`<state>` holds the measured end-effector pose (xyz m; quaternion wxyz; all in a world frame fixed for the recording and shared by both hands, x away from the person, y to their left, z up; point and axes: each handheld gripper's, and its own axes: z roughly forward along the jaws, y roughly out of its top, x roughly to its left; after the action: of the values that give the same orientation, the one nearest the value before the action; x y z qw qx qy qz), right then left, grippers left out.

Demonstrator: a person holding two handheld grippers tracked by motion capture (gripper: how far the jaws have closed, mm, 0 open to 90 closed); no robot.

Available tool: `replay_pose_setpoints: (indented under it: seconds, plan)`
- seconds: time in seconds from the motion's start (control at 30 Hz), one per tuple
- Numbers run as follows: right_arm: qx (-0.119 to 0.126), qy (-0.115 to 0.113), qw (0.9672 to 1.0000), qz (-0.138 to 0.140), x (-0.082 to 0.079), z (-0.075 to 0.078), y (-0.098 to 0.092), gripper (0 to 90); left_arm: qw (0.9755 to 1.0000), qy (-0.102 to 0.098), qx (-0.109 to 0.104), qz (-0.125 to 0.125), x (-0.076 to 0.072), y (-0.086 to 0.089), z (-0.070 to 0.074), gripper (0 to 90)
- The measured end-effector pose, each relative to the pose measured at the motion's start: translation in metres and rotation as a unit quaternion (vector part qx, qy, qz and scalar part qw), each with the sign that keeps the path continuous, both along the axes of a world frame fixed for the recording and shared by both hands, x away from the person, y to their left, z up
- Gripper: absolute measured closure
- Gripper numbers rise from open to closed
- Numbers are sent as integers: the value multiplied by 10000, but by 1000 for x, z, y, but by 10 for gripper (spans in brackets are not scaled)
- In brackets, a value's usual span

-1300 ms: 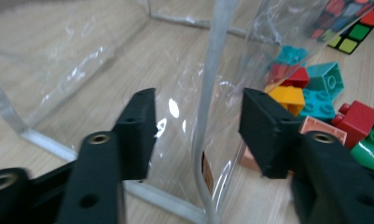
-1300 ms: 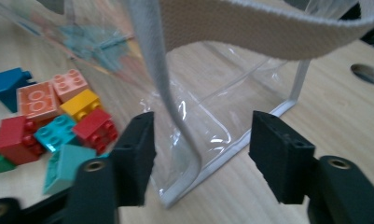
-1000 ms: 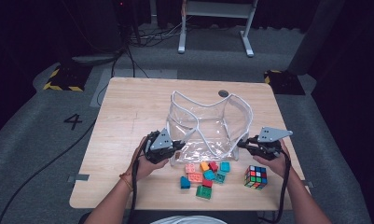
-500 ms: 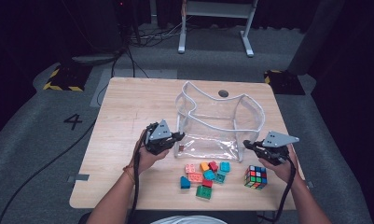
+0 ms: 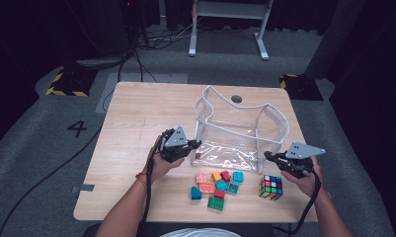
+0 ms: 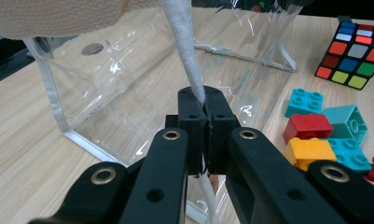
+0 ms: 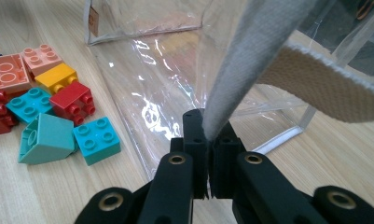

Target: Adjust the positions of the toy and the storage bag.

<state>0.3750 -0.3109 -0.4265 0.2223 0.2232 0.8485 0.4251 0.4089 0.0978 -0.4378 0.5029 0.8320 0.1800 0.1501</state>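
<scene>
My left gripper (image 5: 195,144) and right gripper (image 5: 267,156) are both clamped tight on the white trim of the clear bag (image 5: 235,131), one at each near corner, so it stands open on the table (image 5: 131,123) between them. Just nearer me than the jaws lie the toy bricks (image 5: 217,183), with the puzzle cube (image 5: 271,187) beside my right gripper.

Clear bag (image 5: 235,133) white-edged; cube (image 5: 271,187) multicoloured.

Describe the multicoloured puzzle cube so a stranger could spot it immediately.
Start at the light wooden table and go to its near right corner, beside the see-through plastic bag with white trim. The multicoloured puzzle cube sits right of the loose plastic building bricks; alone among them, its faces are black-lined grids of coloured squares.
</scene>
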Motion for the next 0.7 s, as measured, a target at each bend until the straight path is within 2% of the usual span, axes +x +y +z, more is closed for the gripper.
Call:
replay_pose_setpoints:
  seconds: [0.1, 0.17, 0.2, 0.3, 0.33, 0.37, 0.4, 0.47, 0.5, 0.53, 0.6, 0.63, 0.67, 0.7]
  plan:
    - [151, 92, 9998, 43, 5, -2, 1, 855, 10000, -31, 63, -6, -2, 3, 1, 873]
    - [131, 129, 9998, 72, 6, -2, 1, 840, 10000, -45, 86, 15, -4, 4, 1, 870]
    - [200, 160, 9997, -12, 6, -2, 0, 743, 9998, -79, 167, 19, -5, 5, 2, 865]
    - [360, 223, 9991, -55, 4, -3, -7, 650, 9998, -49, 193, 1, -7, 6, 3, 842]
    - [360, 223, 9991, -55, 4, -3, -7, 650, 9996, -66, 281, 45, -8, 7, 3, 842]
    - [380, 199, 9990, -78, 2, -3, -11, 597, 9995, -65, 316, 27, -9, 8, 3, 836]
    - [494, 254, 9984, -65, -1, -3, -19, 506, 9992, -92, 393, 34, -11, 11, 2, 807]
    - [681, 372, 9970, -10, -4, -3, -27, 434, 9990, -24, 443, 85, -12, 15, 2, 752]
    - [697, 455, 9965, 34, -7, -4, -30, 390, 9988, -18, 478, 75, -13, 18, 1, 751]
    - [646, 506, 9966, 59, -11, -5, -33, 340, 9986, -6, 518, 85, -14, 20, 1, 732]
    - [592, 536, 9968, 95, -14, -6, -35, 320, 9988, 65, 471, 123, -15, 21, 0, 620]
    - [540, 646, 9962, 213, -24, -10, -38, 264, 9979, 108, 526, 347, -16, 26, 0, 542]
    - [540, 646, 9962, 213, -24, -10, -38, 264, 9979, 108, 526, 347, -16, 26, 0, 513]
    - [453, 769, 9954, 342, -33, -13, -39, 240, 9967, 90, 584, 552, -19, 31, -1, 456]
